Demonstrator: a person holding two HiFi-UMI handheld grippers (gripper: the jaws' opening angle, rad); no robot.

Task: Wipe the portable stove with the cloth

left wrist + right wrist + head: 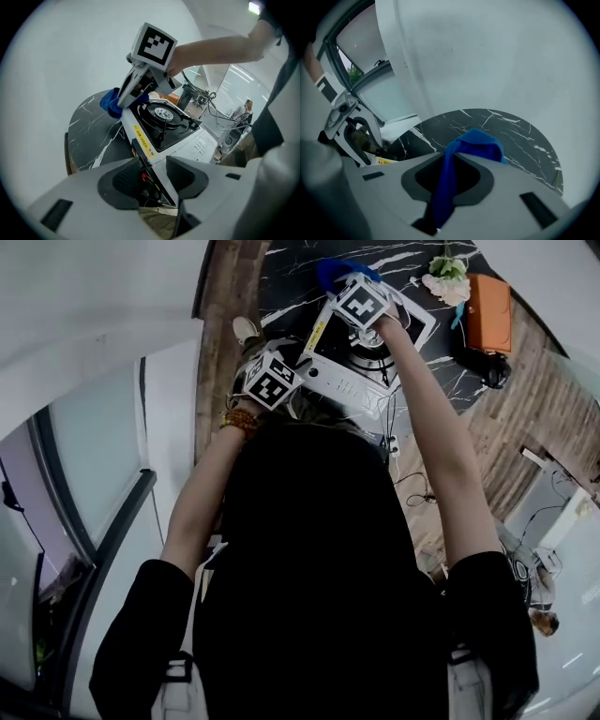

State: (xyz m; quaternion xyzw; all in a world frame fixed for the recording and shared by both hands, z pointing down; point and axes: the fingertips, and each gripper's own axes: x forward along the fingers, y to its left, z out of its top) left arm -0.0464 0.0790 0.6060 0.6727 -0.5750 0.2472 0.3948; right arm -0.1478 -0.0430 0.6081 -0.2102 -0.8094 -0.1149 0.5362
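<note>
jaws of the left gripper [154, 174] stand apart. the near side edge of the portable stove [197, 143] runs between them, with neither pad pressed on it. the right gripper [452, 172] is clamped on the blue cloth [476, 143], which runs up between its jaws and bunches past the tips, over the tabletop beside the stove's far edge.

the stove sits on a round black table [91, 124] veined in white like marble. its burner [161, 114] is uncovered and a yellow label strip [142, 139] runs along the side toward the left gripper. beyond the cloth the dark top runs on to its curved rim.

in the head view an orange box [488, 313] and a small bunch of flowers [448, 276] stand at the table's far side, well apart from both grippers. wood floor [506, 442] lies round the table, with cables [417, 486] trailing across it on the right. a pale curved wall [94, 296] stands close on the left.
</note>
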